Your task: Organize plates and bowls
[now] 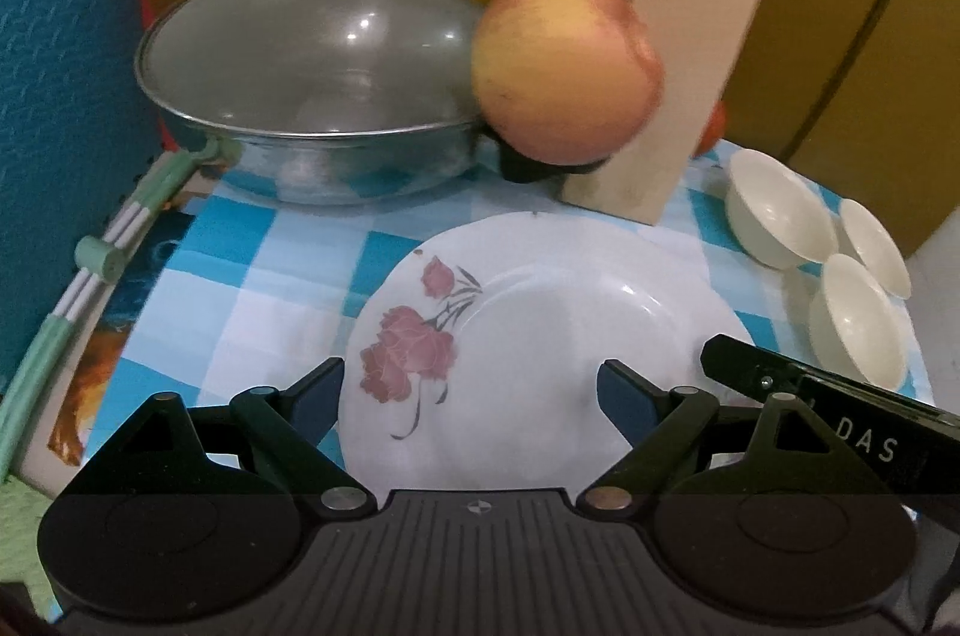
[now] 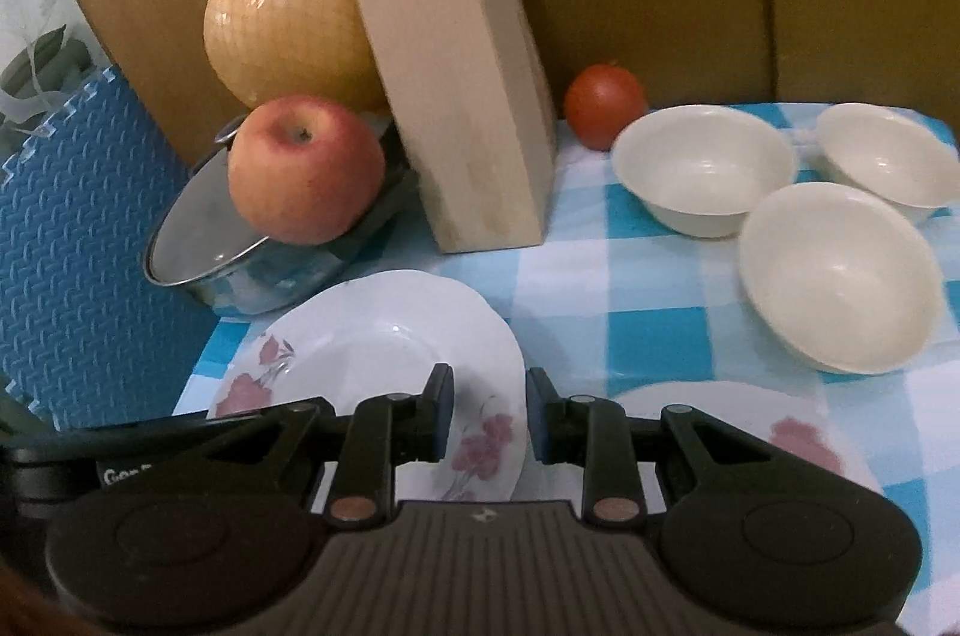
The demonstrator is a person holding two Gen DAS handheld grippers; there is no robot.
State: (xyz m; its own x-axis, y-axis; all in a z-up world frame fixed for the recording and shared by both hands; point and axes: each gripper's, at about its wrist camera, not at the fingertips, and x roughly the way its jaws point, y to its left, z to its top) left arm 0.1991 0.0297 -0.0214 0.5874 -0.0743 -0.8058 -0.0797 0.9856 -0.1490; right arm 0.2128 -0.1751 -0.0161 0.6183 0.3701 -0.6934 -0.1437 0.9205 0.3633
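Note:
A white plate with pink flowers (image 1: 540, 336) lies on the blue checked cloth (image 2: 630, 288). My left gripper (image 1: 471, 396) hangs over its near half, open wide, with nothing pressed between the pads. In the right wrist view the same plate (image 2: 384, 354) sits low left. My right gripper (image 2: 489, 414) hovers at the plate's right rim, its pads a narrow gap apart and not pressing on the rim. A second flowered plate (image 2: 750, 420) lies to the right, partly hidden by the gripper. Three cream bowls (image 2: 708, 168), (image 2: 882, 156), (image 2: 840, 276) stand upright close together at the right.
Behind the plate stand a lidded metal pot (image 1: 312, 78), an apple (image 2: 306, 168), a netted yellow pomelo (image 2: 282, 18), a wooden knife block (image 2: 456, 84) and a tomato (image 2: 606, 105). Blue foam matting (image 2: 78, 246) walls the left. Green-handled utensils (image 1: 90, 264) lie along the left edge.

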